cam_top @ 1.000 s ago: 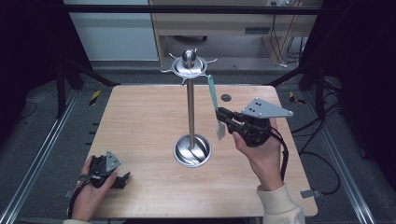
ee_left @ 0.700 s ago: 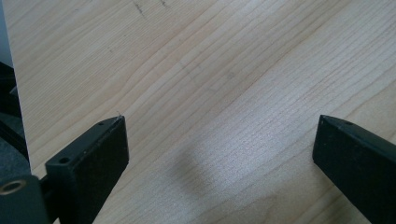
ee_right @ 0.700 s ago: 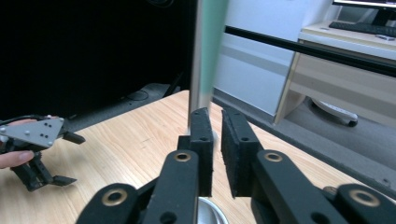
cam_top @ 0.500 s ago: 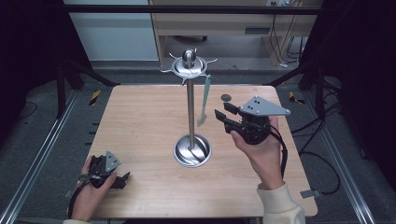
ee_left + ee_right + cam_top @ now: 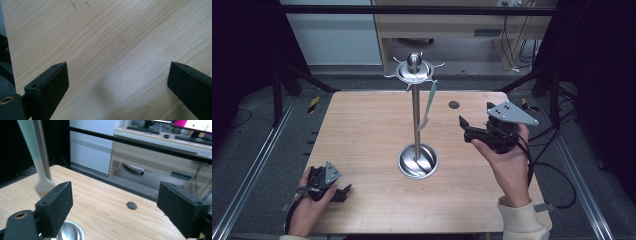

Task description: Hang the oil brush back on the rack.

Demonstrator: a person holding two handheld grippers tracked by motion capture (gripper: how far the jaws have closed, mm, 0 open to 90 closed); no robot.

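The green-handled brush (image 5: 428, 106) hung from a hook of the steel rack (image 5: 416, 120) at frame centre, bristles down, clear of the table (image 5: 362, 135). Right of it, the right gripper (image 5: 463, 129) pointed left, held level in a raised hand, jaws just opened wide with nothing between. Lower left, the left gripper (image 5: 343, 192) rested on the wood, jaws apart and empty
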